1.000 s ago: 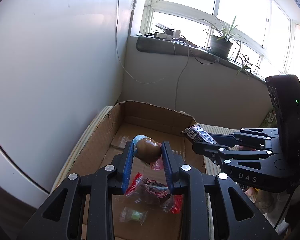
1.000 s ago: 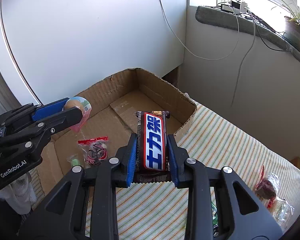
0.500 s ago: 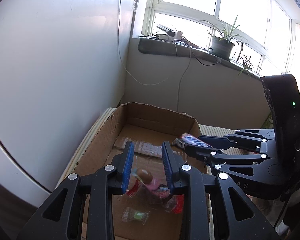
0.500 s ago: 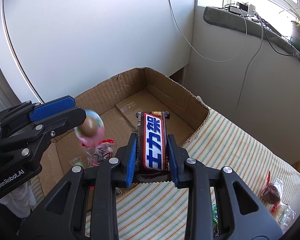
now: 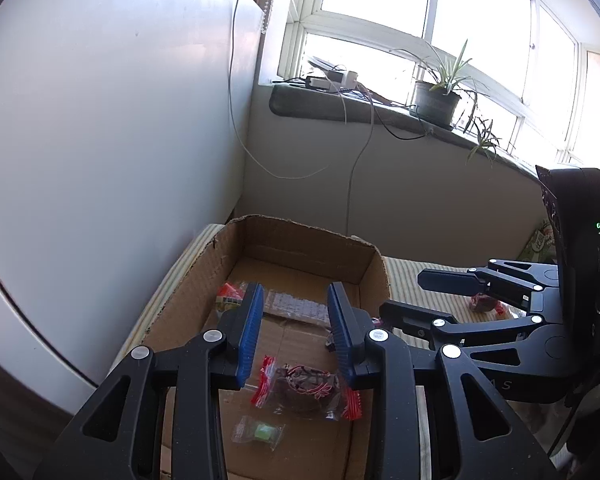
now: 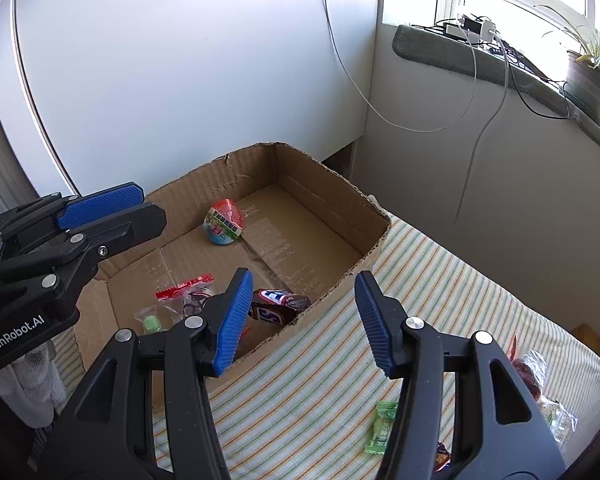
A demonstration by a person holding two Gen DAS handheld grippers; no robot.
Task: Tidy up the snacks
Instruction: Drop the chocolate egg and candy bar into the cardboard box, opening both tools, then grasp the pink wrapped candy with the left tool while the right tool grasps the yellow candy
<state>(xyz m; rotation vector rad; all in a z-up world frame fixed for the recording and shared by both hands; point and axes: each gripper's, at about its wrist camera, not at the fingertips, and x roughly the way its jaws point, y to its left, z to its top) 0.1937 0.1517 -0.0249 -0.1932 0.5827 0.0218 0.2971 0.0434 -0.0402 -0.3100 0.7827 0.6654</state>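
The open brown cardboard box (image 6: 332, 204) sits on a green-and-orange striped cloth (image 6: 440, 304) in a corner under a window sill. Inside it, the dark chocolate bar with blue-and-white lettering (image 6: 278, 304) lies against the near wall, its long axis apparently along that wall. The egg-shaped colourful snack (image 6: 224, 222) rests toward the box's far corner. The right gripper (image 6: 304, 320) hangs above the box's near wall, fingers spread wide and empty. The left gripper (image 5: 296, 336), over the box, is likewise parted and empty.

Brown cardboard box (image 6: 332, 200) sits on green-and-orange striped cloth (image 6: 440, 292); the egg (image 6: 224, 222) is red, green, blue.
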